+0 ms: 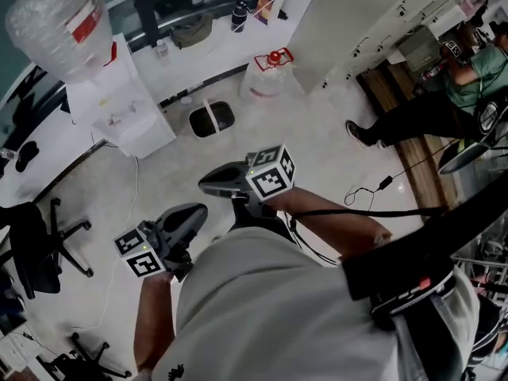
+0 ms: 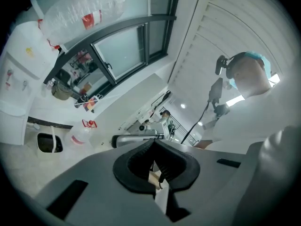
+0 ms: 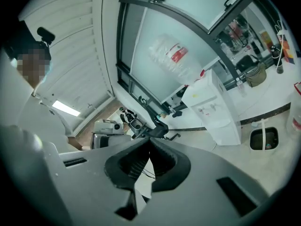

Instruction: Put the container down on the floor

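1. Shoulder [image 1: 270, 308] nearest; left hand-held gripper [image 1: 198, 211] and right hand-held gripper [image 1: 206, 186] hover clenched, empty; jug [image 1: 266, 76] stands on floor [image 1: 317, 141] by bench [image 1: 214, 38].
2. Left gripper view: jaws together, jug well apart.
3. Right gripper view: jaws together; set-down looks done, so retreat gently.

Bright w/ fisheye edges, prob soft

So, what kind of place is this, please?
Probably an office or a lab room. A water dispenser with a big bottle on top stands on the pale floor, a black office chair is at the left, and a long white counter runs behind.
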`<state>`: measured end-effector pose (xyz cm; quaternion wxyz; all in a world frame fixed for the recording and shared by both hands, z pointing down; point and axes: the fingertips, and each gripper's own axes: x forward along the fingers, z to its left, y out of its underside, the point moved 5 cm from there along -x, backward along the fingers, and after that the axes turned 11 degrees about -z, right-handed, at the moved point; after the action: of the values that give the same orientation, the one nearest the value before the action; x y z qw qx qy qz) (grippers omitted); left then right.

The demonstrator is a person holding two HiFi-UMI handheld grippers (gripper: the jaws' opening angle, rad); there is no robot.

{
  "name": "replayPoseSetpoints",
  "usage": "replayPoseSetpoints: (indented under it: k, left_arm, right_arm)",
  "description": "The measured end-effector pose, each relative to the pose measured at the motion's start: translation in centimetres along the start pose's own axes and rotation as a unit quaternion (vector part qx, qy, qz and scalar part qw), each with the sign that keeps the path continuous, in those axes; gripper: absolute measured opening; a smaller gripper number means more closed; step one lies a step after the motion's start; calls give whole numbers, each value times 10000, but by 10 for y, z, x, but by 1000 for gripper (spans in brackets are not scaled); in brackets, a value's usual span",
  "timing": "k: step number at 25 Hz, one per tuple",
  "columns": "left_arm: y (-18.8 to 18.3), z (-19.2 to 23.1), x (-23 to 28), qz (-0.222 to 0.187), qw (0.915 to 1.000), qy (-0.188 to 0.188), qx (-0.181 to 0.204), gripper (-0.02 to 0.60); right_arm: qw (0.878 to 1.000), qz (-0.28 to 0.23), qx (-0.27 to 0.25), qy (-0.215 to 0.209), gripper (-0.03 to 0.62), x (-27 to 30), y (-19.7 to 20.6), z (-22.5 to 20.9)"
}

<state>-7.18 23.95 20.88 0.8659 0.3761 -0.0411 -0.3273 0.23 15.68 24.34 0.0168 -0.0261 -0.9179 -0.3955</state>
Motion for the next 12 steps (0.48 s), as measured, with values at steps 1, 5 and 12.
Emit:
replayPoseSetpoints:
  k: [1,5,12]
  left_arm:
    - [0,-2,-3,-17,10000,-16,16,9]
    - [0,-8,-16,-147,9998,-122,46,9]
    - [7,-15,-20,-181,9996,-194,128,9]
  right_arm:
    - [10000,16,-46,-19,15,0,1,5]
    - [9997,57,-206,-95,15,-2,5,23]
    - [9992,65,-375,-139,15,-8,9,42]
